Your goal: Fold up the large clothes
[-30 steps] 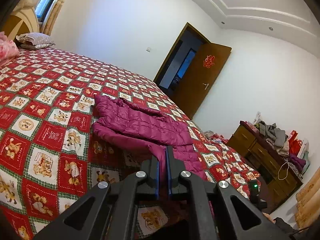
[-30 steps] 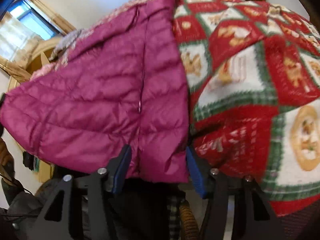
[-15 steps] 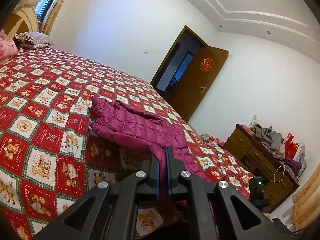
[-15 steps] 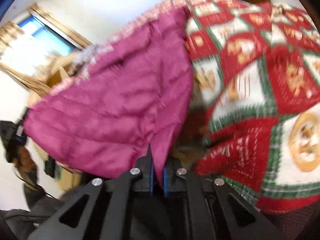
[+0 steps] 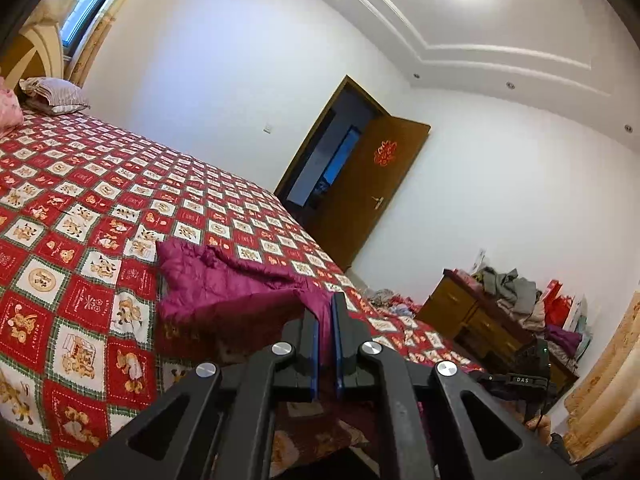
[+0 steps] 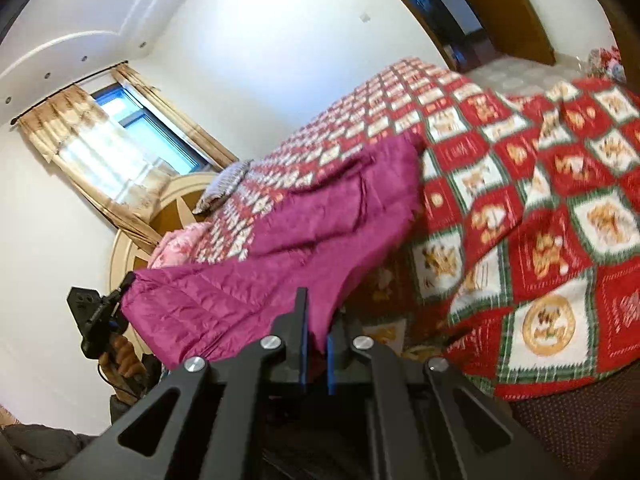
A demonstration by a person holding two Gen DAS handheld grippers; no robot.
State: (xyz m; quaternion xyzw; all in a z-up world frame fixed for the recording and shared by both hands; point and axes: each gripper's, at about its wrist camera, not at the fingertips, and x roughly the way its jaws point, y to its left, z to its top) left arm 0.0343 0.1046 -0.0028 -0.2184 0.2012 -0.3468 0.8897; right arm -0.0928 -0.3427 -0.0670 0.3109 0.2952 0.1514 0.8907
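Left wrist view: the left hand-held gripper [image 5: 327, 322] has its blue-padded jaws pinched tight on a fold of the jacket [image 5: 224, 288], a magenta quilted puffer with a soft sheen and stitched channels. The cloth rises straight from the jaws and spreads away across the bed [image 5: 80, 208], where the far part of the jacket lies crumpled on a quilt of red and white squares printed with little bears and edged in green. A striped pillow [image 5: 54, 96] sits at the headboard end, a brown wooden door [image 5: 372, 196] stands open, and a wooden dresser [image 5: 472, 320] carries a heap of clothes.

Right wrist view, a bit blurred: the right hand-held gripper [image 6: 315, 332] is clamped narrow on the jacket's [image 6: 280, 264] near edge. The padded fabric stretches up and away from the jaws, lifted clear of the bed [image 6: 560, 208] close by and draping onto the quilt further off. The other hand-held gripper shows at the jacket's left corner.
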